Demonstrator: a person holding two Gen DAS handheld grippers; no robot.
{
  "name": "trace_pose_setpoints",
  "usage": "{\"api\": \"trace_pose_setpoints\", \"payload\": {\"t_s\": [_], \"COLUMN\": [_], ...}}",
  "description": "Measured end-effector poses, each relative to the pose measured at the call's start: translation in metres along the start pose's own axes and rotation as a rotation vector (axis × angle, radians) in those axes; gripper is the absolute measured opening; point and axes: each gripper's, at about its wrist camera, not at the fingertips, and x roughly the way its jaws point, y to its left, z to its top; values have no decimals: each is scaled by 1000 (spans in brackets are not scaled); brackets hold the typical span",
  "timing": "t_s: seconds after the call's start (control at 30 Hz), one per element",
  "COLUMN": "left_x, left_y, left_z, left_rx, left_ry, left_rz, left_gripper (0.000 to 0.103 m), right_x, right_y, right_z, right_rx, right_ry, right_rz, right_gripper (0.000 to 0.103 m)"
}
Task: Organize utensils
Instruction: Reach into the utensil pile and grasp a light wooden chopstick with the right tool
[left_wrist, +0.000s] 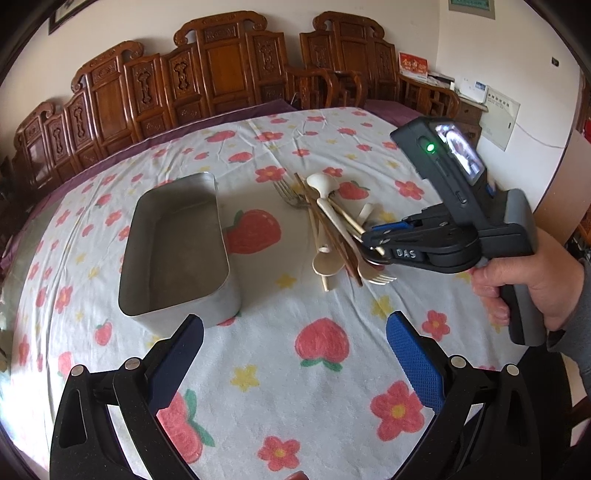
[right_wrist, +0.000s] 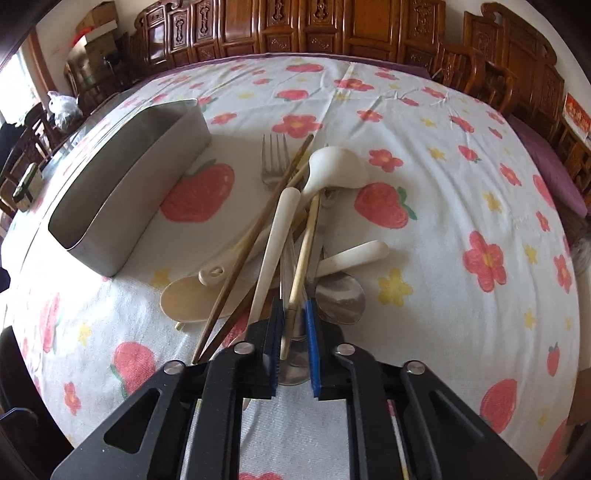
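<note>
Presently, your right tool (right_wrist: 293, 343) stood at the near end of the utensil pile (right_wrist: 291, 236), its blue pads (right_wrist: 312, 343) drawn narrow with a pale chopstick (right_wrist: 303, 254) and a metal handle running between them. Whether the pads actually pressed on either could not be told from the right wrist view. Seen from the left wrist view, that same right tool (left_wrist: 373, 245) reached in from the right with its tips over the pile, gripped by your right hand (left_wrist: 532, 280).

Your left tool (left_wrist: 295, 354) hung wide apart above the table, holding nothing, its pads well short of the pile and just near the container's near corner.

The pile lay on the flowered tablecloth (right_wrist: 461, 177) near the table's middle. It comprised a white ceramic spoon (right_wrist: 338, 166) at the far end, a metal fork (right_wrist: 275, 158) beside it with tines pointing away, dark wooden chopsticks (right_wrist: 251, 243) crossing diagonally, a long white handle (right_wrist: 275, 243), a wooden spoon (right_wrist: 192, 299) to the left, a metal spoon (right_wrist: 340, 299) to the right, and a further white handle (right_wrist: 354, 254) lying across. The items overlapped and touched one another.

A metal container (right_wrist: 125, 173), rectangular and open at the top, stood on the cloth to the left of the pile, apart from it. Nothing was seen inside it in the left wrist view. Carved wooden chairs (left_wrist: 221, 62) lined the far edge of the table.
</note>
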Motion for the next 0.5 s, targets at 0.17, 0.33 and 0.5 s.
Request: {"api": "trace_pose_setpoints", "payload": {"t_s": [0.17,0.33,0.5], "left_x": [8,19,34], "left_y": [0,-6,-15], "left_z": [2,8,13], "left_rx": [-7,-15,-38], "left_ry": [12,19,38], "left_rz": [-3,-17,-51], "left_gripper": [96,96,95], "right_x": [-16,-40,-62], "right_y": [-9,-18,-26], "right_z": [-7,-26,-45], "right_rx": [33,36,43], "right_ry": [-13,-33,-69], "right_rz": [9,-3,-9], "right_gripper": [6,6,6]}}
